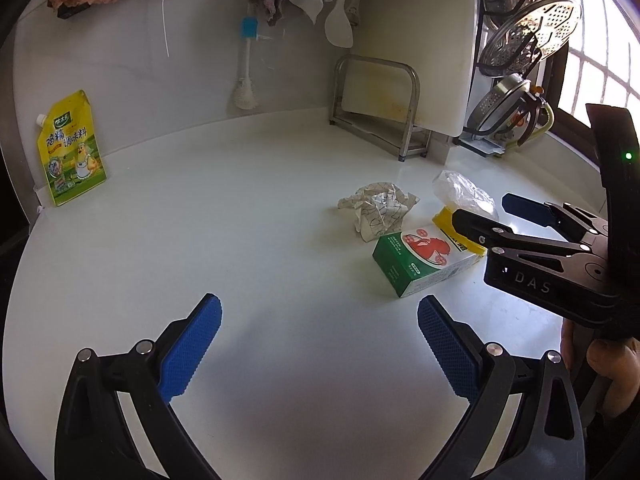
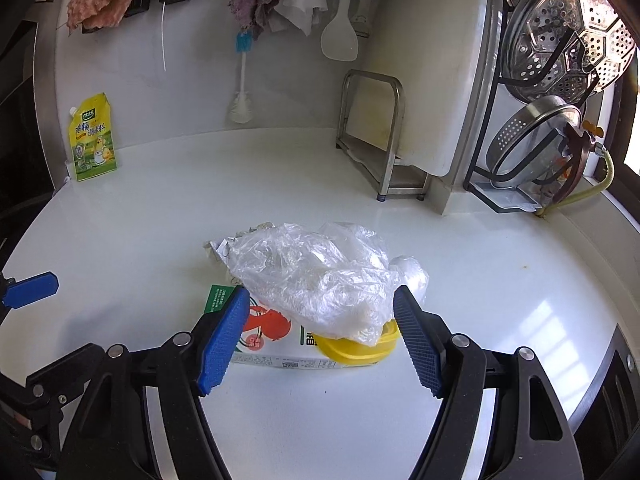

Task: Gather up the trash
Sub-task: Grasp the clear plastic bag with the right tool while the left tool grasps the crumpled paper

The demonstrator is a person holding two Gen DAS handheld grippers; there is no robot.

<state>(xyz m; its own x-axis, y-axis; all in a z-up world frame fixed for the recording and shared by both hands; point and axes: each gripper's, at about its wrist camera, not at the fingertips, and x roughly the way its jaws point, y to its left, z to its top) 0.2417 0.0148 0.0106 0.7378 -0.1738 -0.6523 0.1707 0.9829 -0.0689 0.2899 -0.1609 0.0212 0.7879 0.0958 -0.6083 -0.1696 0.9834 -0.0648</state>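
A small heap of trash lies on the white counter [image 1: 240,220]: crumpled printed paper [image 1: 378,208], a green and white carton [image 1: 420,260] lying flat, a yellow lid [image 1: 444,218] and a clear plastic bag [image 1: 464,192]. My left gripper [image 1: 320,336] is open and empty, short of the carton and to its left. In the right wrist view the plastic bag [image 2: 312,276] sits on the carton [image 2: 264,332] and the yellow lid [image 2: 352,350]. My right gripper [image 2: 320,300] is open, one pad on each side of the bag, and neither pad presses on it. The paper [image 2: 218,246] peeks out behind the bag.
A yellow seasoning pouch [image 1: 70,150] leans on the back wall at the left. A metal rack [image 1: 376,100] holding a white cutting board stands behind the trash, with steel steamer trays [image 2: 560,40] on a wire stand to the right. Cloths, a brush and a rice paddle hang on the wall.
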